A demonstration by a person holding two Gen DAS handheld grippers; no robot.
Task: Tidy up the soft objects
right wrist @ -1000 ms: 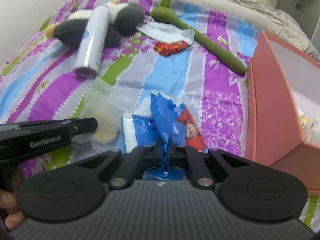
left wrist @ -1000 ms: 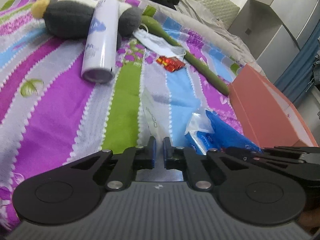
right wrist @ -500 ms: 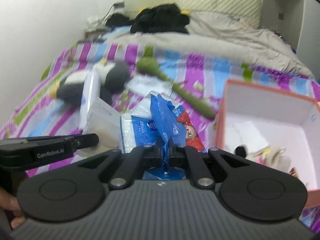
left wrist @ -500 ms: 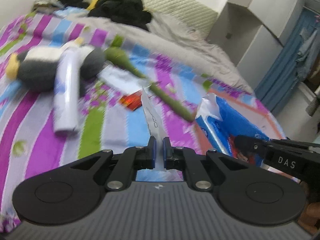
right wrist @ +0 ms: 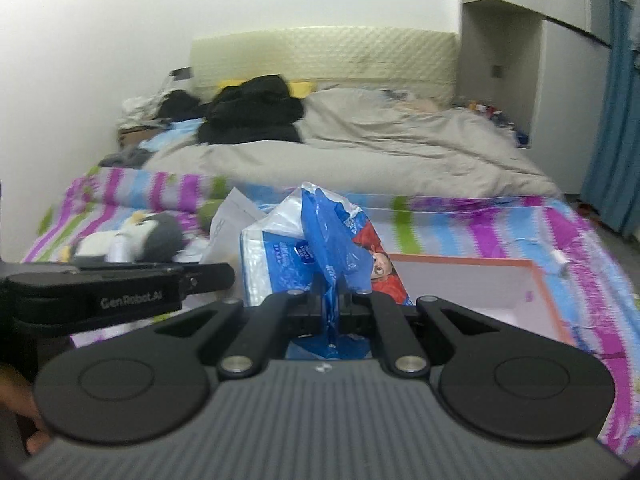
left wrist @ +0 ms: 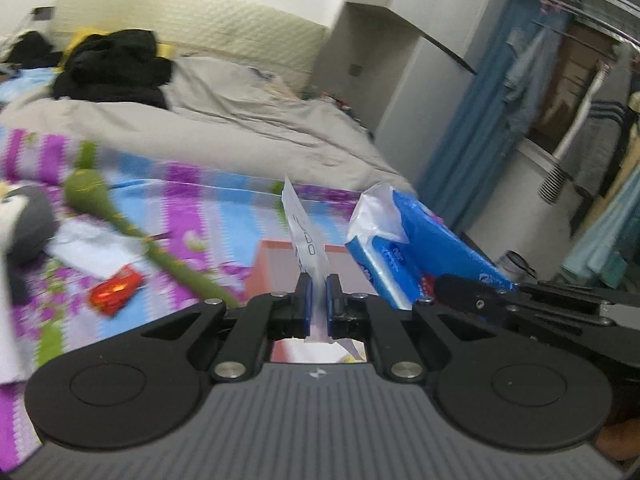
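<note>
My left gripper (left wrist: 317,294) is shut on a thin clear plastic pouch (left wrist: 304,236) that stands up between its blue pads, lifted above the bed. My right gripper (right wrist: 331,304) is shut on the blue plastic wrap of a tissue pack (right wrist: 316,256), also held in the air. In the left wrist view the same tissue pack (left wrist: 404,248) hangs just right of the pouch, with the right gripper's body below it. The pink open box (right wrist: 480,284) lies under and beyond both loads. The pouch (right wrist: 228,220) shows left of the pack.
On the striped blanket (left wrist: 224,208) lie a long green plush (left wrist: 132,232), a red wrapper (left wrist: 116,290), a white face mask (left wrist: 92,248) and a grey penguin plush (right wrist: 148,236). A grey duvet (right wrist: 360,156) and black clothes (right wrist: 252,108) fill the bed's far end. A blue curtain (left wrist: 472,140) hangs at right.
Both grippers have risen from the blanket with their loads, the pouch and the tissue pack. The views have tipped up from the bed surface to the headboard, and the box now lies beneath them.
</note>
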